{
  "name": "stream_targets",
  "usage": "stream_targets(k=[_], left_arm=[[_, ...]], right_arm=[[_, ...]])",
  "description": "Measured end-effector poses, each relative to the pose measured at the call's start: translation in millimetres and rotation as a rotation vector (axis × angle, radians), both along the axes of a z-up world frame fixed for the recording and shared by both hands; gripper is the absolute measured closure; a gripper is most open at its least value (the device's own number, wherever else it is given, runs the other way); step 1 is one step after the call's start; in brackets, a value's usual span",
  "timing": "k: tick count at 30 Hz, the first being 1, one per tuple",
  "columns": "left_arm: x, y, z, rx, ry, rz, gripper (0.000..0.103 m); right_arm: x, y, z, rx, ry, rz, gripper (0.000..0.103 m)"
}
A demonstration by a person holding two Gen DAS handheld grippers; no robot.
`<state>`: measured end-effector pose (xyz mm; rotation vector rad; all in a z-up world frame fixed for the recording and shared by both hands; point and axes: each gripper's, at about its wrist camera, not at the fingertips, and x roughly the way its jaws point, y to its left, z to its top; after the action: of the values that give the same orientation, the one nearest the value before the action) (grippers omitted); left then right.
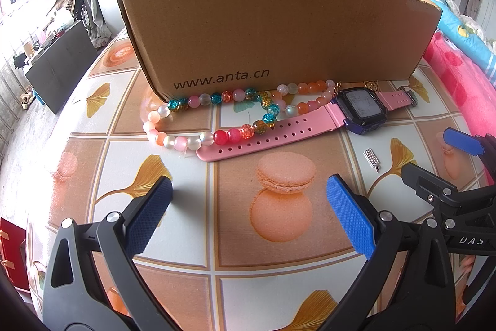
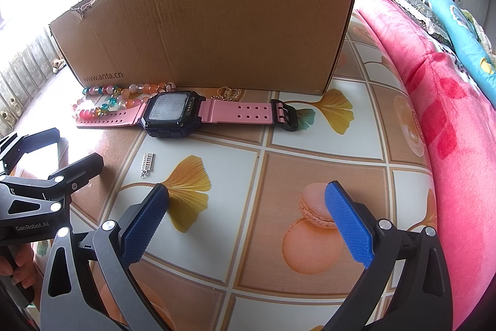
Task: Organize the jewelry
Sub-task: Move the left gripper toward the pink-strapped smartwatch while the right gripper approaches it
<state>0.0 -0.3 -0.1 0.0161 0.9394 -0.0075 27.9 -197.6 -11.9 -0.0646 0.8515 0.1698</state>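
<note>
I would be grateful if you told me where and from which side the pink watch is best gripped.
I would grip the pink watch by its buckle-side strap, coming down from above with the right gripper, fingers across the strap's width. That strap lies flat and bare on the table, whereas the other strap touches the bead necklace, and the case is bulkier. Both grippers are open.

Both views are brightly daylit; highlights are blown out at the left edge. Straight lines are bowed by fisheye distortion; corners are vignetted.

Gold chain (image 2: 225, 93) half-hidden behind watch (image 2: 173, 114).
</note>
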Motion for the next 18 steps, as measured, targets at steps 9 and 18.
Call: stream_targets(k=[9,18], left_arm=[[-23,-6,8,0.044,-0.034,-0.127,0.030],[-17,-36,34,0.097,-0.098,-0.389,0.034]], right_arm=[[-2,-5,1,-0.001,0.009,0.045,0.006],[-16,-30,2,0.129,-0.001,0.033,0.006]])
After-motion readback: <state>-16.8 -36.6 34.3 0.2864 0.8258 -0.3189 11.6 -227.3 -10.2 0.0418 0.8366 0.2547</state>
